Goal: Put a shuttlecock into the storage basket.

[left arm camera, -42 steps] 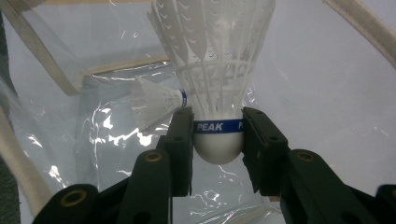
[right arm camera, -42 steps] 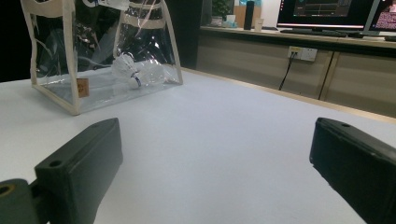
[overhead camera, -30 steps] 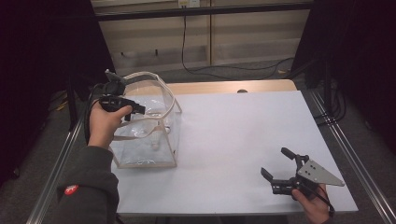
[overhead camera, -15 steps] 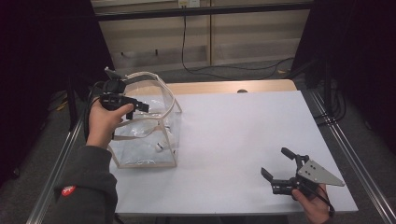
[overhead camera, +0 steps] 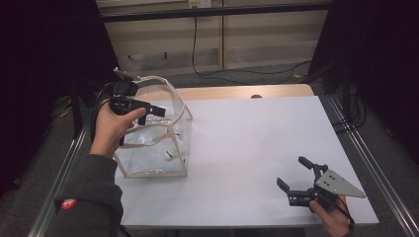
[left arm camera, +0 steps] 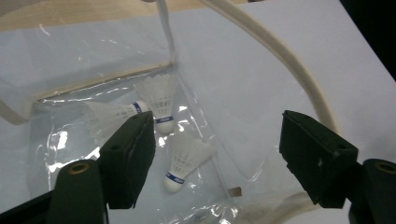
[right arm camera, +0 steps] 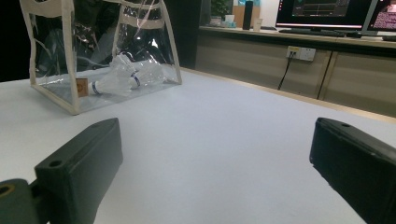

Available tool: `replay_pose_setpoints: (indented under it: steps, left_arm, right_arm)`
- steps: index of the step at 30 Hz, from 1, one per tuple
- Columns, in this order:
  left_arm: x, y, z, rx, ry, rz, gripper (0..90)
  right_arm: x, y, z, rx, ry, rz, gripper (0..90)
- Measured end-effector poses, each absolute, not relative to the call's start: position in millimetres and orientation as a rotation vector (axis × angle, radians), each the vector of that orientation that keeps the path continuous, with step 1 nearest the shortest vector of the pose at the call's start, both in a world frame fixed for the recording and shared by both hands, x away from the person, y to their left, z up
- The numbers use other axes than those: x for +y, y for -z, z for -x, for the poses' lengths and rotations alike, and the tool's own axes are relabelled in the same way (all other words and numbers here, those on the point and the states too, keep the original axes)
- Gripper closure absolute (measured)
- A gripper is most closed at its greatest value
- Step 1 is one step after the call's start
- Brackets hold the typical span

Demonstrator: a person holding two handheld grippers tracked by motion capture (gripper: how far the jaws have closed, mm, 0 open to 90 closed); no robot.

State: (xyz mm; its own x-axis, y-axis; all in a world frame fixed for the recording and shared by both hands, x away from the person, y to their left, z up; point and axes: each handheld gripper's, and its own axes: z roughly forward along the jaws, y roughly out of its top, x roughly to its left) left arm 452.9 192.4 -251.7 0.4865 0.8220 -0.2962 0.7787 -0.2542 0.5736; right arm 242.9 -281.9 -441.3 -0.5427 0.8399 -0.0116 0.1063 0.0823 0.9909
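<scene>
Bag (overhead camera: 157,143): clear plastic with cream trim and cream handles, standing upright at the left side of the white table (overhead camera: 257,148); seen in the right gripper view (right arm camera: 98,56) at the far left of the tabletop.
Shuttlecocks: three white ones lie on the bag floor; in the left gripper view, one (left arm camera: 184,158) is nearest, one (left arm camera: 159,100) is behind it, one (left arm camera: 109,116) is to the left, partly covered by the left jaw.
Writing on shuttlecocks: each carries a blue band with white lettering below the feathers; the letters are too small to read.
Tag on bag: small brown square (right arm camera: 82,87) on the lower wall; no legible text.
Sleeve mark: red round patch (overhead camera: 67,203) on the person's dark sleeve; its content is not readable.
Screens: monitors (right arm camera: 322,10) behind the far counter show text too small to read.
Hard to make out: reflections on the plastic blur the shuttlecocks in the high view, where one white cork end (overhead camera: 168,155) is distinguishable.
Left gripper (overhead camera: 157,111): held above the bag mouth, between the handles; jaws apart and just been opening, nothing between them, pads clear of the bag.
Right gripper (overhead camera: 292,177): low over the table's near right corner, well apart from the bag; jaws wide apart, holding nothing.
</scene>
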Motion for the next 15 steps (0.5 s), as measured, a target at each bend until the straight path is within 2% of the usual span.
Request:
replay_pose_setpoints:
  steps: [5, 15]
  left_arm:
    - [189, 247, -449, 1.268, -0.061, -2.073, 20.6]
    - [184, 234, -438, 1.172, -0.042, -2.098, 15.2]
  right_arm:
    - [-281, 442, -243, 1.748, -1.516, -0.936, 2.5]
    - [-281, 442, -243, 1.747, -1.511, -0.937, 2.5]
